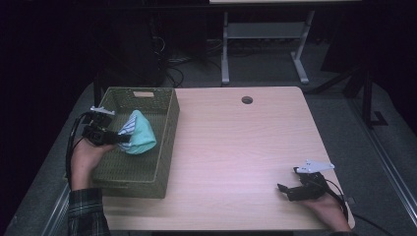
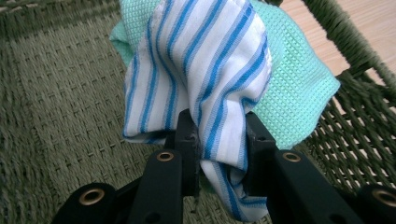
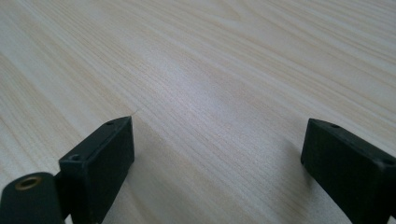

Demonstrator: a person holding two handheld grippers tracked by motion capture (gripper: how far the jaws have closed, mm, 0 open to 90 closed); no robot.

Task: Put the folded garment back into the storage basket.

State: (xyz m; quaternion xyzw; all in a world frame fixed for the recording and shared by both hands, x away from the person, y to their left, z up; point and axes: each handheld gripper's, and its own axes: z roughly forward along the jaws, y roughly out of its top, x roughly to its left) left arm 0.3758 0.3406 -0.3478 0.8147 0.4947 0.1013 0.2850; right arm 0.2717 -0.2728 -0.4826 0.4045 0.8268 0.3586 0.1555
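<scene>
High view — 1 basket (image 1: 164, 142) | left claw (image 1: 119, 138) grips 2 cloths (image 1: 139, 132) | right claw (image 1: 287, 188) released

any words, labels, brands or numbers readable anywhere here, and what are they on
None can be read.
The basket has a pale tag on its far wall, too small to tell whether it bears any print.
The striped cloth in the left gripper and the table show no print.

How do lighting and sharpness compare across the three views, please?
High view: table lit, surroundings nearly black, basket dim. Left gripper view: bright, striped cloth crisp, the black jaws nearest the lens soft. Right gripper view: evenly lit, a pale sheen on the wood, far grain blurred.
</scene>
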